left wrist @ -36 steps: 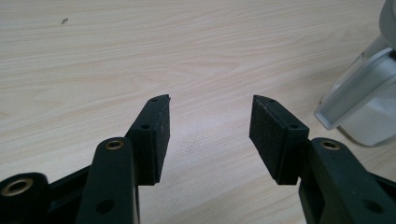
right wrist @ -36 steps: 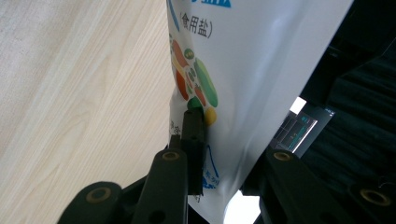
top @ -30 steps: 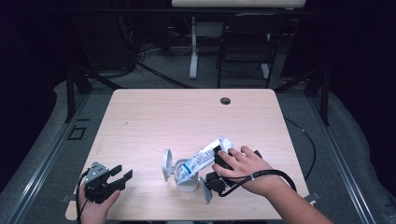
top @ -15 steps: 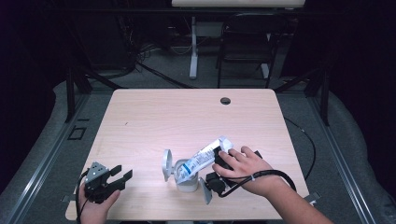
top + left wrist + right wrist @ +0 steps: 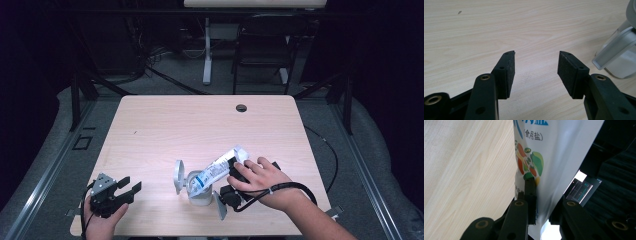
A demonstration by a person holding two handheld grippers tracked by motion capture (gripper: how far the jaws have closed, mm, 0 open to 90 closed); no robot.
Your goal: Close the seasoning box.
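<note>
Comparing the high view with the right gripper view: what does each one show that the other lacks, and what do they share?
High view alone: the open glass jar with its flipped-up lid, the salt bag's mouth tipped into it, the open left hand-held gripper resting apart from it, and the table's grommet hole.

Right gripper view alone: the printed vegetables and Chinese characters on the salt bag, and the right hand-held gripper with its jaws clamped on it.

Both: the salt bag and the wooden table.
</note>
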